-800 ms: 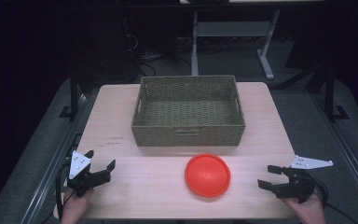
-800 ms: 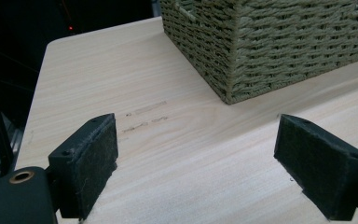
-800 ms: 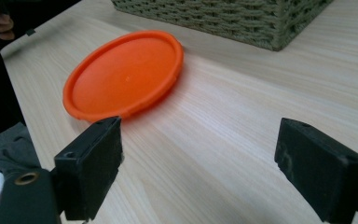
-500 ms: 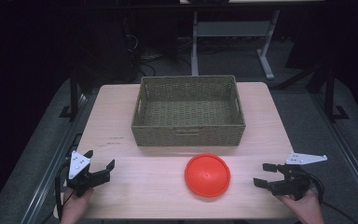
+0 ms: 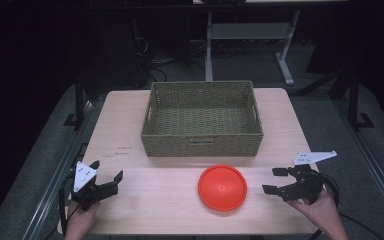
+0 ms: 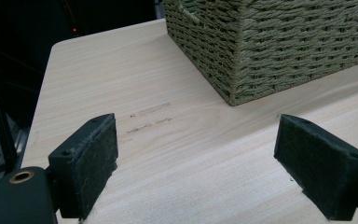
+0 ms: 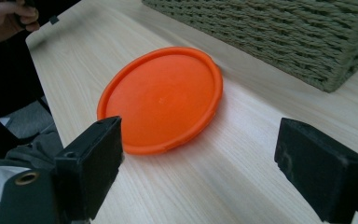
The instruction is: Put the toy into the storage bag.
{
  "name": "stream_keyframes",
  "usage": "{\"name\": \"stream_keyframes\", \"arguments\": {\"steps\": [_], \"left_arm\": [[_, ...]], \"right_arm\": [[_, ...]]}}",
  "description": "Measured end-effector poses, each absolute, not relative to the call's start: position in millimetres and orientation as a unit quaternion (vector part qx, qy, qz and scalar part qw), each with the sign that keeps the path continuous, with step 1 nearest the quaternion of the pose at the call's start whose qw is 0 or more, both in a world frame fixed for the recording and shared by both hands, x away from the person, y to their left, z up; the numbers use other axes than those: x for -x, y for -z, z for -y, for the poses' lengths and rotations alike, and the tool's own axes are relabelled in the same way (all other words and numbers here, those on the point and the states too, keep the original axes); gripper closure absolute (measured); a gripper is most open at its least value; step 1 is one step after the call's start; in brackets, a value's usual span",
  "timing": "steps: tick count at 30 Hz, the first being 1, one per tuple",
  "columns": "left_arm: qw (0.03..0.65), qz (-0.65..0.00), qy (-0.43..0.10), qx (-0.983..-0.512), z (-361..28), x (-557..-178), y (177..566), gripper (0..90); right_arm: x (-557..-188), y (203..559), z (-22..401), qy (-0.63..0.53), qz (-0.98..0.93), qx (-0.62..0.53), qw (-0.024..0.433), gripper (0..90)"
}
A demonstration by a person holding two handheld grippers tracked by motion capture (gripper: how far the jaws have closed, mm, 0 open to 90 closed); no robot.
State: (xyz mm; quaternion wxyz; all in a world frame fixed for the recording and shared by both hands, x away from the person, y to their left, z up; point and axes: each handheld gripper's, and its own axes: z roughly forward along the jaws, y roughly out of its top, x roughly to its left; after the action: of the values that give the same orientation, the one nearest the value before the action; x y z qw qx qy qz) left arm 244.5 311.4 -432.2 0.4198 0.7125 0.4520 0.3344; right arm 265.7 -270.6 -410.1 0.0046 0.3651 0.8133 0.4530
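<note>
The left gripper (image 5: pixel 109 181) sits low at the table's (image 5: pixel 130 220) near-left corner, held by the person's left hand (image 5: pixel 80 220), which comes up from the near edge. Its jaws stand wide apart with nothing between the pads (image 6: pixel 93 163), aimed across toward the far right (the grey plate on top faces up). The right gripper (image 5: pixel 275 181) hovers by the near-right corner, gripped in the right hand (image 5: pixel 320 212), its jaws spread just as wide and pointing left along the near edge. Its pads (image 7: pixel 95 161) clamp nothing. Both forearms enter from the bottom.
</note>
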Motion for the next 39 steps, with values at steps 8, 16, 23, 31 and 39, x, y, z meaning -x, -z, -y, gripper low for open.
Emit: {"name": "stream_keyframes", "arguments": {"steps": [8,16,23,31,39], "left_arm": [[0.419,-0.45,-0.337,-0.713,-311,-242,432,12.7],[0.42,-0.45,-0.342,-0.71,-312,-243,432,12.7],[0.421,-0.453,-0.344,-0.707,-314,-243,431,12.7],[0.417,-0.45,-0.343,-0.711,-312,-243,431,12.7],[0.416,-0.448,-0.347,-0.711,-311,-243,432,12.7]], "right_arm": [[-280,403,249,-0.44,-0.826,-0.352,-0.013,15.3],[-291,400,228,-0.42,-0.839,-0.345,-0.03,15.5],[-301,406,221,-0.405,-0.841,-0.355,-0.039,19.4],[-311,416,210,-0.379,-0.85,-0.361,-0.05,24.5],[-323,428,206,-0.366,-0.85,-0.372,-0.067,29.2]]}}
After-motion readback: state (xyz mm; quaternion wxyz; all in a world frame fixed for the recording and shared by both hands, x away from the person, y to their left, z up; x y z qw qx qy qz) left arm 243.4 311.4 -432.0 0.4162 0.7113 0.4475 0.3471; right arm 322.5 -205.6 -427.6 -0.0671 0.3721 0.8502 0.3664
